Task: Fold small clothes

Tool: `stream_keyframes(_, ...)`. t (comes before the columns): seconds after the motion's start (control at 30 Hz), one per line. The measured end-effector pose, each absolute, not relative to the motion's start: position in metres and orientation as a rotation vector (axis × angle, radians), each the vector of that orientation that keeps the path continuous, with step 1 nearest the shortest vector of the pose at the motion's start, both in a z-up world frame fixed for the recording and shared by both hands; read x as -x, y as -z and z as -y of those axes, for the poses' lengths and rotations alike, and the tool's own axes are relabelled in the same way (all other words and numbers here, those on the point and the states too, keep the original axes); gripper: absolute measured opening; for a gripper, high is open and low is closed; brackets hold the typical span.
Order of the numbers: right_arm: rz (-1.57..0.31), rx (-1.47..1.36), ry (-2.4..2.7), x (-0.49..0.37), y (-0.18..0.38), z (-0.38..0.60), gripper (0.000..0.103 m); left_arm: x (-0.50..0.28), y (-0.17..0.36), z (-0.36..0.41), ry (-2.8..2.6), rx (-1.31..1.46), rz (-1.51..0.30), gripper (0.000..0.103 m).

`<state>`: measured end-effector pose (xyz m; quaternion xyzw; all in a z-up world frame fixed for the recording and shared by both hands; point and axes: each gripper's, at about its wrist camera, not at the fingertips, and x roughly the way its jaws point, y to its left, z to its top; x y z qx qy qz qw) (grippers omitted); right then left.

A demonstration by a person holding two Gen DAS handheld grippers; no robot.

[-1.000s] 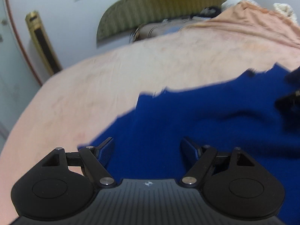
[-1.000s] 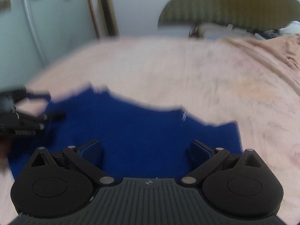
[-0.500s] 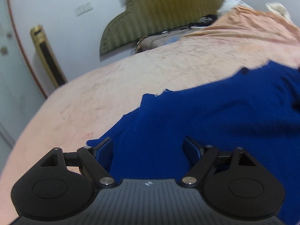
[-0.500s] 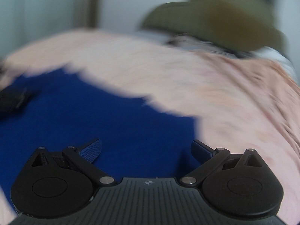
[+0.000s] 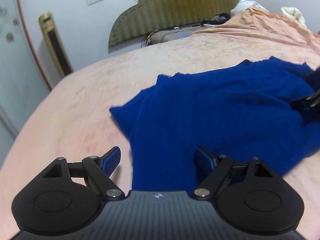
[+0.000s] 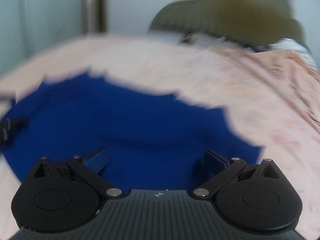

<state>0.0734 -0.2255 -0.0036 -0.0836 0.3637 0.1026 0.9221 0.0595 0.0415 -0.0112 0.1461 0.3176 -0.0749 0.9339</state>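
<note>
Garment (image 5: 210,108) (blue) lies w/ edge between spread left hand-held gripper (image 5: 160,158) fingers.

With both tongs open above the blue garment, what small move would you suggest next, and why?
Probably lower the left tongs onto the near left edge of the blue garment and close. Their jaws stand open with that edge between them, nothing gripped, and the cloth lies rumpled and unfolded on the pink bedspread.
</note>
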Motion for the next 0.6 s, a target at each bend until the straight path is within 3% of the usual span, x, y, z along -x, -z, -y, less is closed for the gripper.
stream_keyframes(0.23, -0.659, 0.028, -0.078, -0.051, -0.011, 0.217, 0.103, -0.045, -0.003, -0.081, 0.120, -0.138, -0.681, 0.082)
stream_keyframes(0.47, -0.713, 0.085, -0.117, -0.015, -0.001, 0.176, 0.103, -0.037, -0.005, -0.124, 0.240, 0.114, -0.795, 0.080)
stream_keyframes(0.6, -0.607, 0.088, -0.299, 0.007, -0.018, 0.142, 0.102, -0.043, 0.005, -0.129, 0.282, 0.218, -0.834, 0.051)
